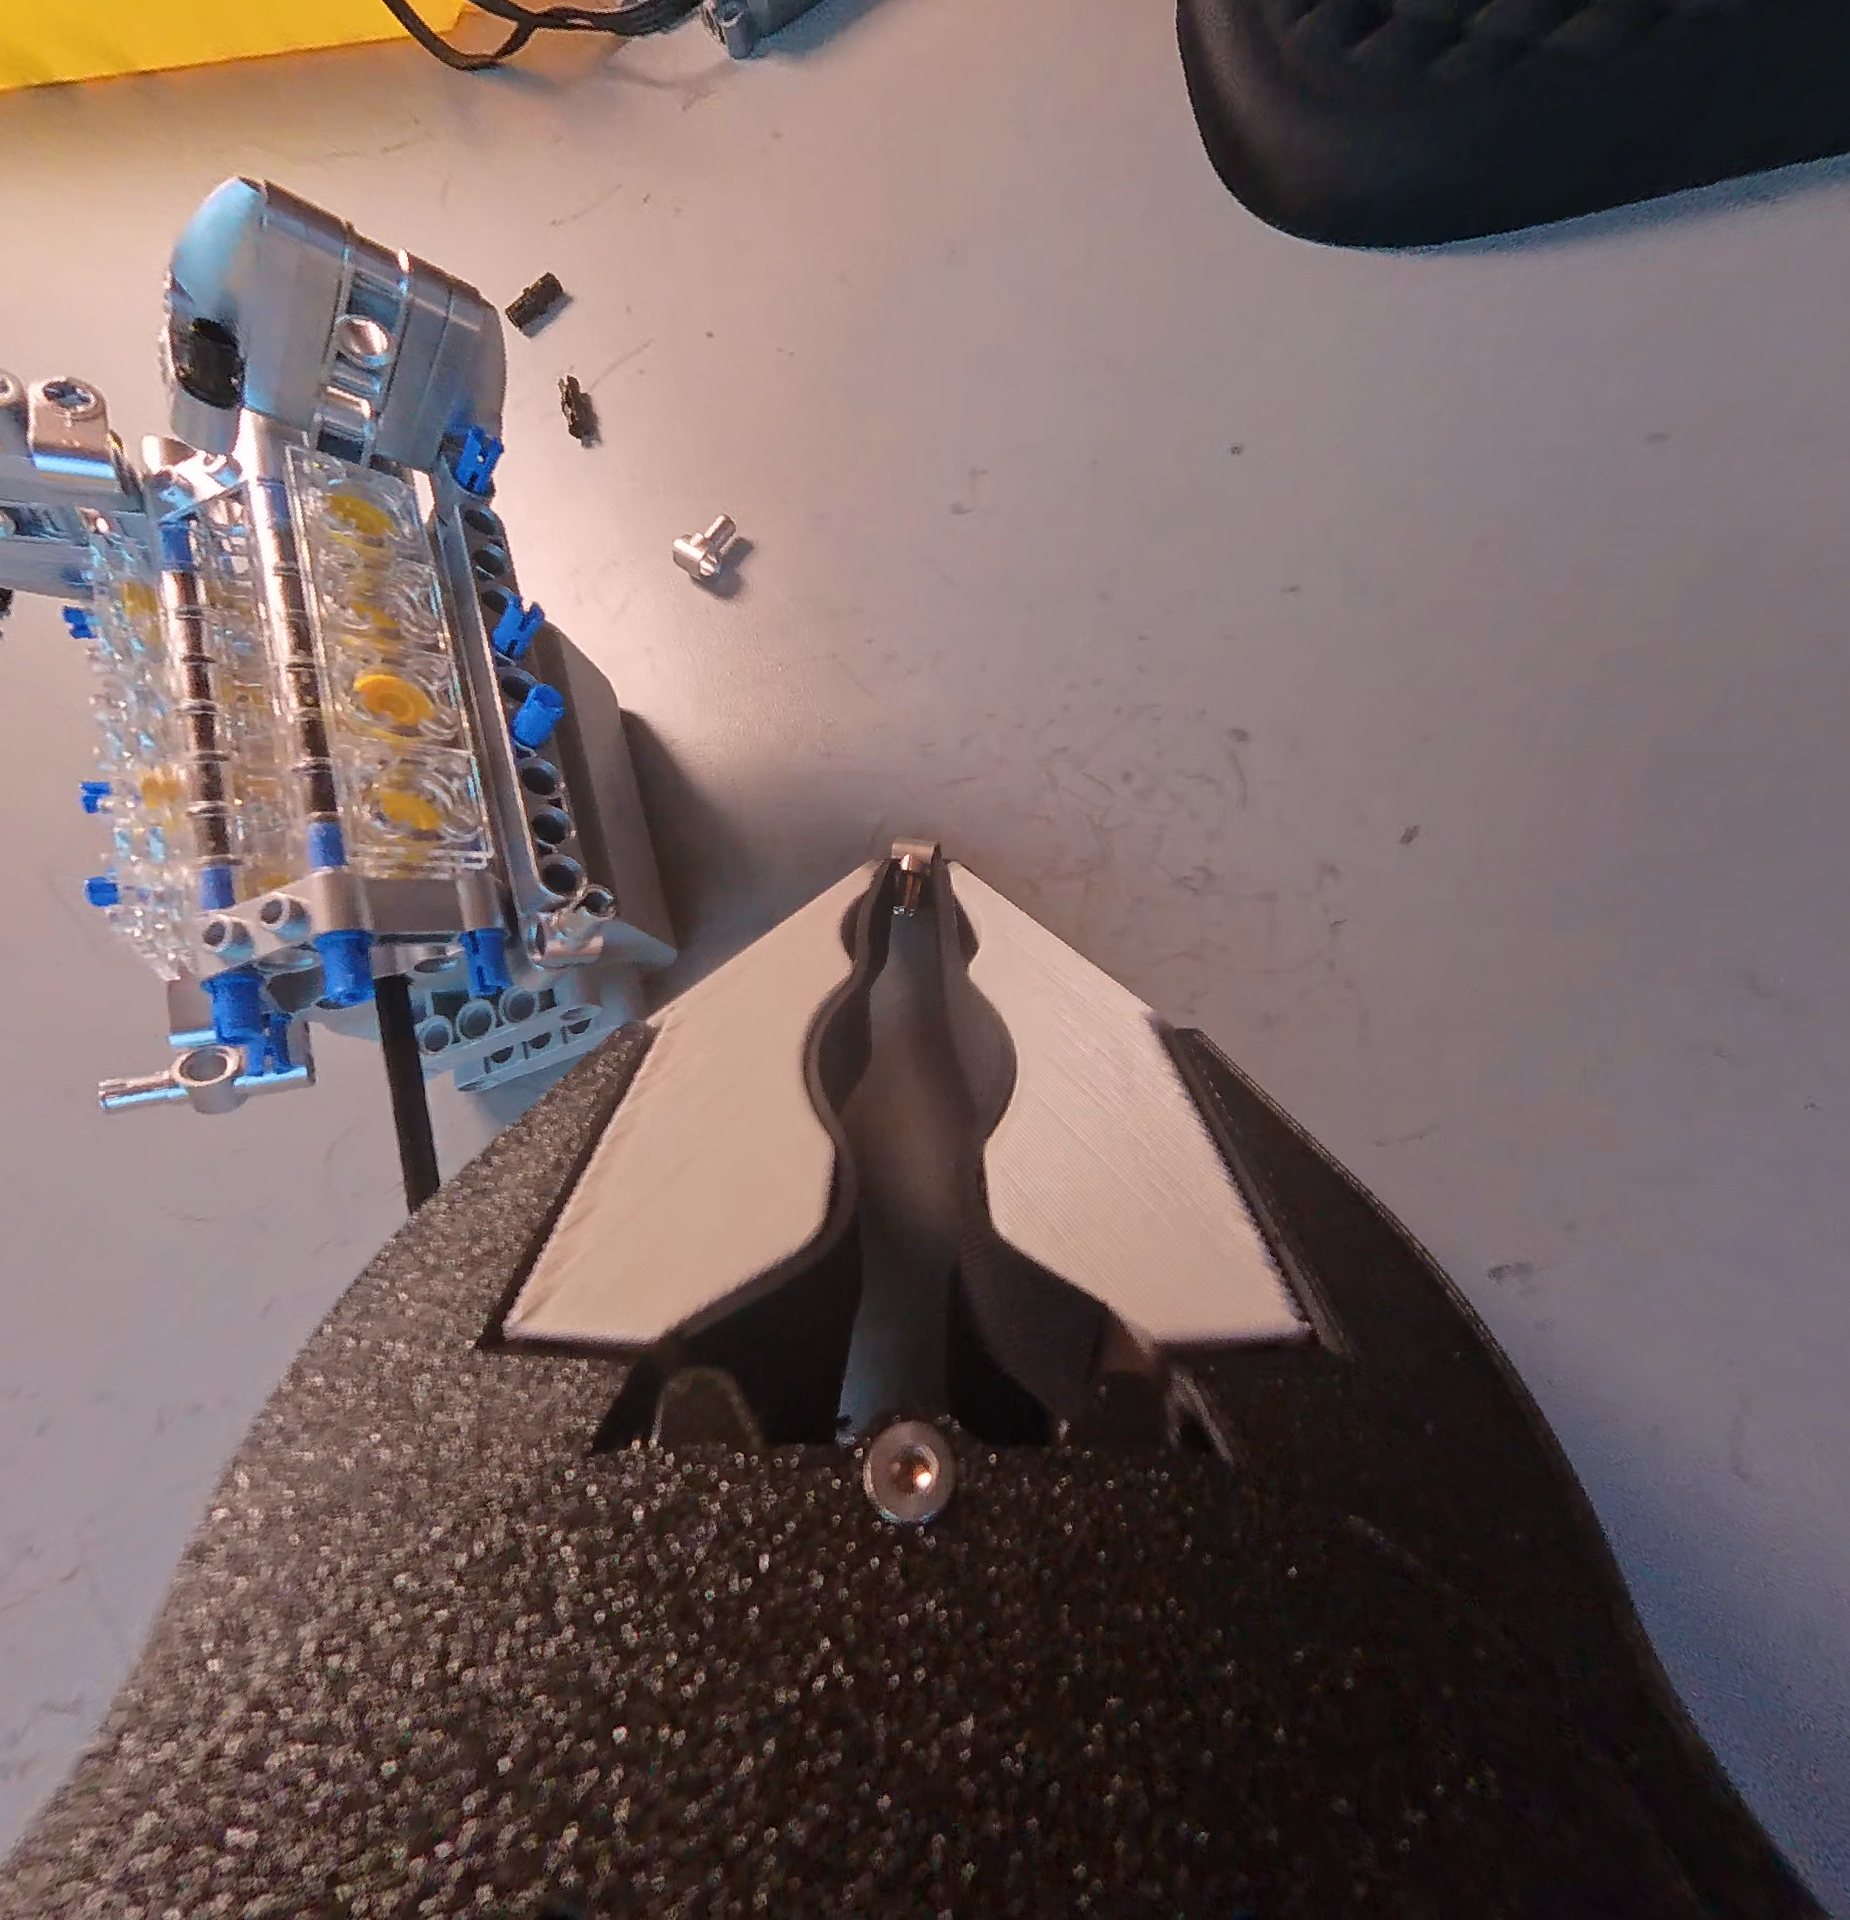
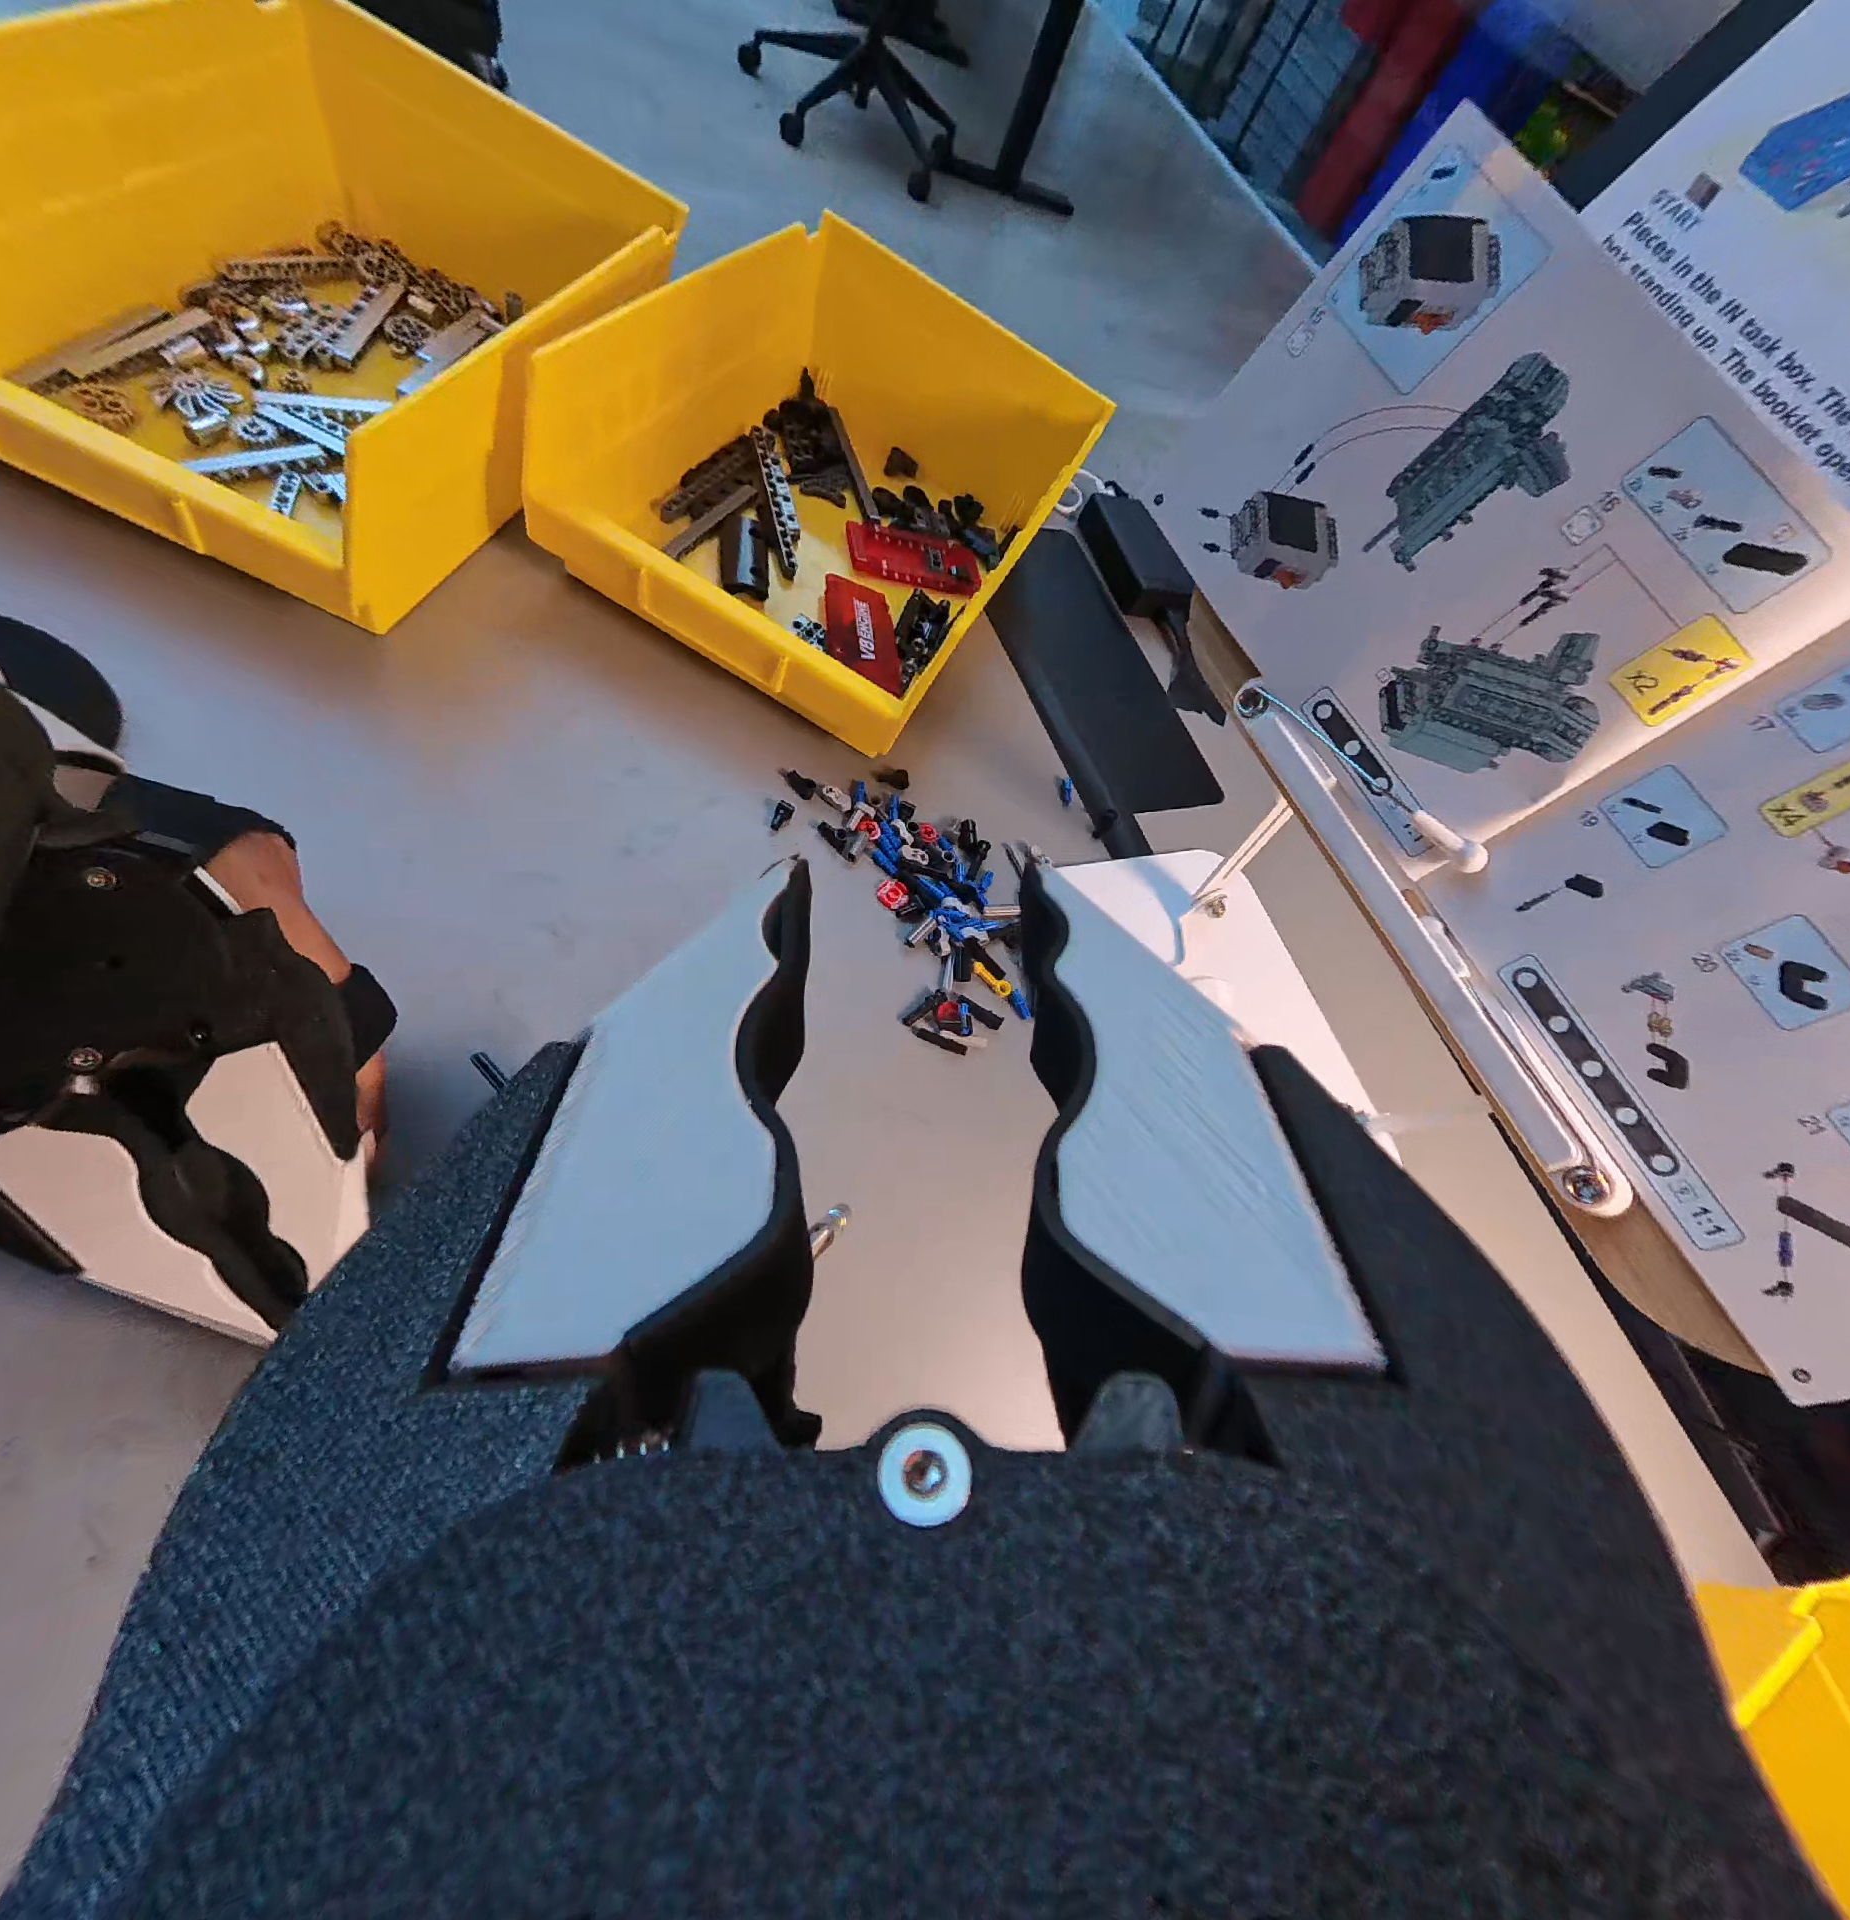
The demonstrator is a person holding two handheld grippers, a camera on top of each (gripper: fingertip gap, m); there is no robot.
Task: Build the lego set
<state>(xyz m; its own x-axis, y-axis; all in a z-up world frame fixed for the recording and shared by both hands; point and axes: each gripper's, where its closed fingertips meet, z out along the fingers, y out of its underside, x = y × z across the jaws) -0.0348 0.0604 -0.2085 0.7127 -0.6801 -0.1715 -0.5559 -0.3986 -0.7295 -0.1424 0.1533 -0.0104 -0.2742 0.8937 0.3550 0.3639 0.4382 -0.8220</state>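
Observation:
My left gripper (image 1: 916, 868) is shut on a small grey connector piece (image 1: 913, 860), pinched at the fingertips just above the grey table. To its left stands a brick-built engine model (image 1: 318, 717) of grey beams, blue pins and clear plates with yellow discs. A similar loose grey connector (image 1: 708, 545) and two small black pins (image 1: 536, 301) lie on the table beyond. My right gripper (image 2: 910, 883) is open and empty, hovering over a heap of small blue, black and red pins (image 2: 926, 904). The left gripper also shows at the left of the right wrist view (image 2: 173, 1091).
Two yellow bins stand at the back: one with grey beams (image 2: 277, 322), one with black and red parts (image 2: 827, 520). An instruction booklet on a stand (image 2: 1523, 582) rises at the right. A black pad (image 1: 1523, 104) lies at the far right, another yellow bin corner (image 2: 1814, 1704) near right.

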